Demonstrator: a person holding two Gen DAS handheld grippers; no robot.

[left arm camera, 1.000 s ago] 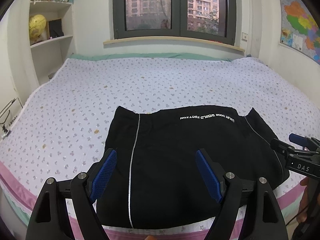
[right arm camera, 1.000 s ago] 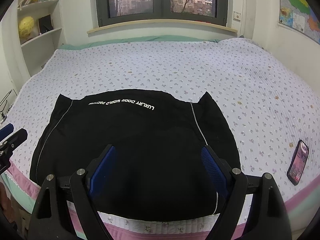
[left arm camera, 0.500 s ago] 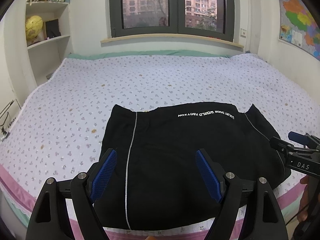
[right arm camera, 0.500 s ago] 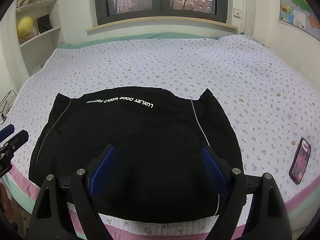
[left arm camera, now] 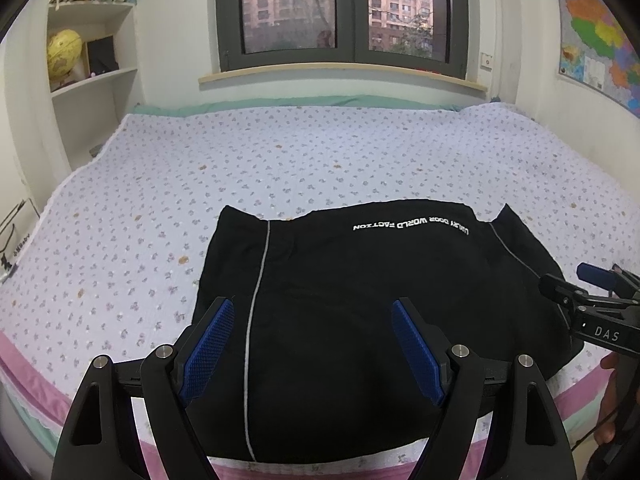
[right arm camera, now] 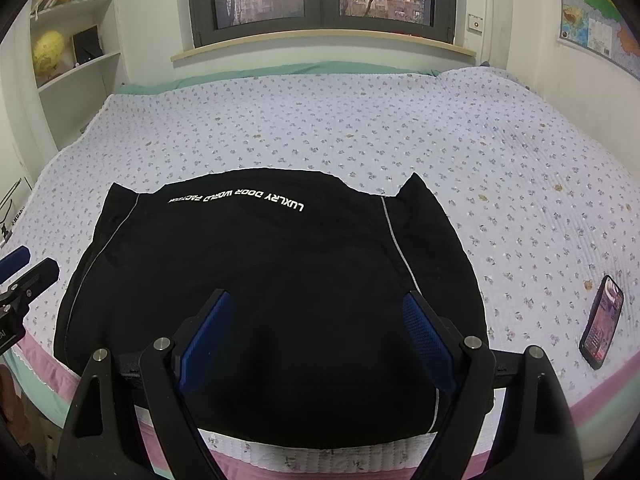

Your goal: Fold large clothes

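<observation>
Black grippers: my left gripper [left arm camera: 313, 346] and right gripper [right arm camera: 316, 340] hover above the bed's near edge, jaws spread wide, grasping nothing.
Garment: black folded garment [right arm camera: 256, 280] lies flat at the near edge of the bed [right arm camera: 360, 128], white lettering toward the far side.
Phone: phone [right arm camera: 602, 322] rests near the bed's right near corner.
Beyond: window [left arm camera: 344, 12] past the far edge.

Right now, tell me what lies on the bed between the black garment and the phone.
Nothing: in the right wrist view, only bare floral bedspread lies between the black garment and the phone. The left wrist view does not show the phone.
</observation>
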